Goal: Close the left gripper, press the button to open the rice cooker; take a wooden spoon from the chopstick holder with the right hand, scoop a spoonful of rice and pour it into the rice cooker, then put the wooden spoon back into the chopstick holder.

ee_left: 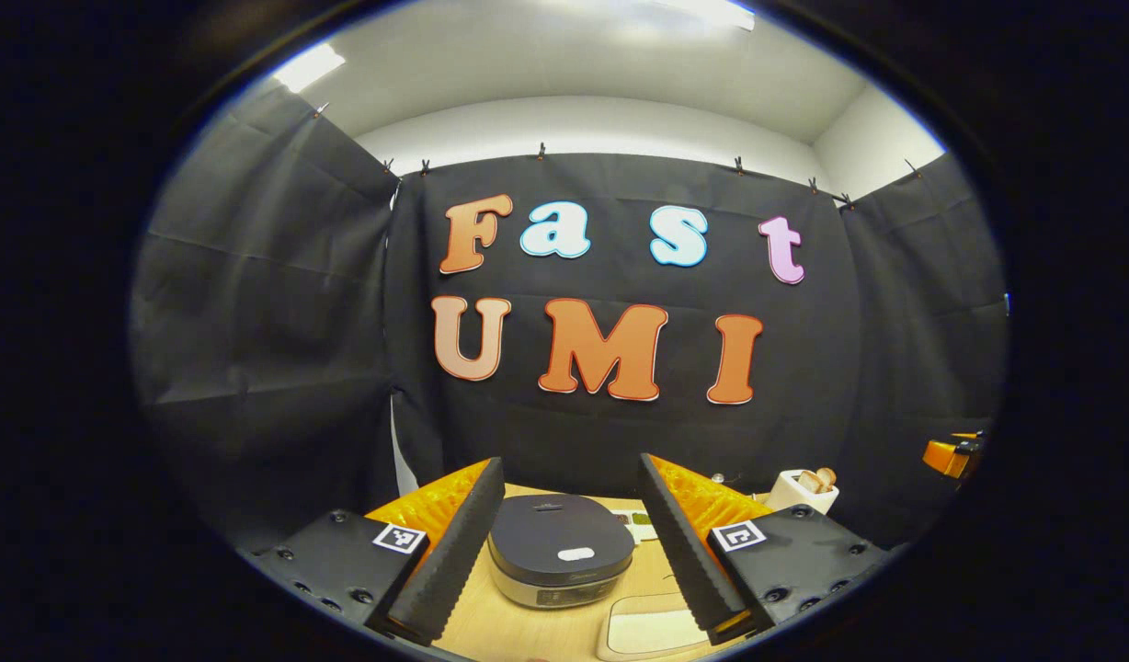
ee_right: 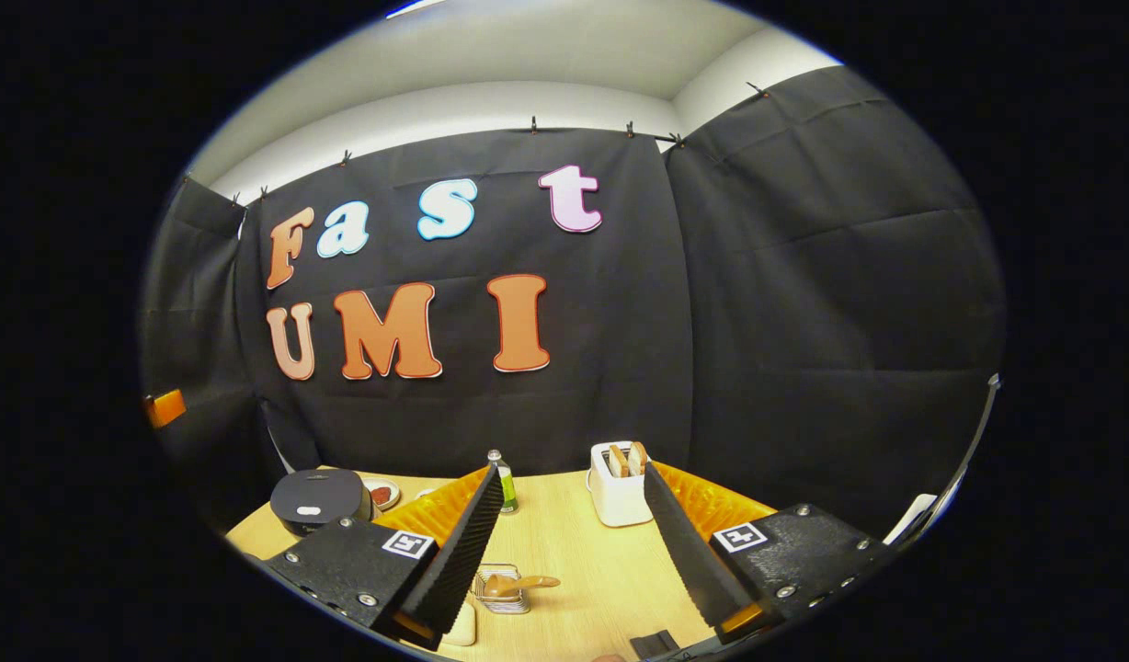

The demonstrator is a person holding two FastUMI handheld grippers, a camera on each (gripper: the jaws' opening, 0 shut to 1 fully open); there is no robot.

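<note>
The rice cooker has a dark lid that is down, a pale button on top and a silver body. It stands on the wooden table straight ahead of my left gripper, which is open and framing it from a distance. In the right gripper view the cooker sits at the far left. A wooden spoon rests in a small wire holder just ahead of my right gripper, which is open and holds nothing.
A white toaster-like box with brown slices stands at the back, beside a green bottle. A small dish sits next to the cooker. A pale tray lies near the front edge. Black cloth walls close the table in.
</note>
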